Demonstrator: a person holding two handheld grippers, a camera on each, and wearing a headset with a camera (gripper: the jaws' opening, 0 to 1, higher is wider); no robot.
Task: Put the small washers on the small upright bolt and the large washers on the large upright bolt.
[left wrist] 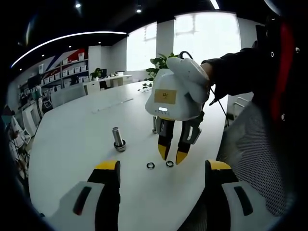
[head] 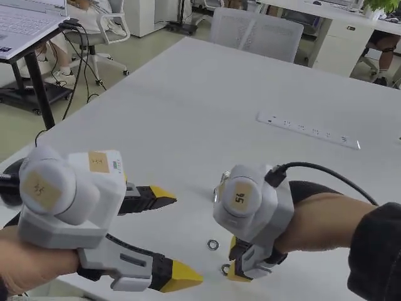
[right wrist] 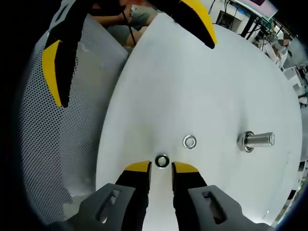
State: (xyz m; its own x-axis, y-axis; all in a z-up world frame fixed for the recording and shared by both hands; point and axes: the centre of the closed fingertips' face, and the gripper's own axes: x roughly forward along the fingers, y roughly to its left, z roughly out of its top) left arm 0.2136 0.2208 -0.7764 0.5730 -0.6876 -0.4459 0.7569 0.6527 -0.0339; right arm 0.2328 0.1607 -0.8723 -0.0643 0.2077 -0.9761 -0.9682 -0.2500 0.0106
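My right gripper (right wrist: pixel 161 167) points down at the white table (head: pixel 188 113), its jaws a narrow gap apart, nothing held. A small steel washer (right wrist: pixel 162 160) lies on the table just past its tips, and a second washer (right wrist: pixel 189 141) sits a little farther on. Beyond them stands an upright bolt (right wrist: pixel 257 140) with a washer at its base. In the left gripper view the same bolt (left wrist: pixel 118 138) rises left of the two washers (left wrist: pixel 150 165) (left wrist: pixel 169 163), with the right gripper (left wrist: pixel 172 155) over them. My left gripper (left wrist: pixel 163 166) hovers open and empty, also seen at lower left (head: pixel 174 235).
A white power strip (head: pixel 307 130) lies at the table's far right. A mesh chair (head: pixel 254 31) stands at the far edge, another mesh chair (right wrist: pixel 72 144) by the near edge. A laptop (head: pixel 25 22) rests on a side table at upper left.
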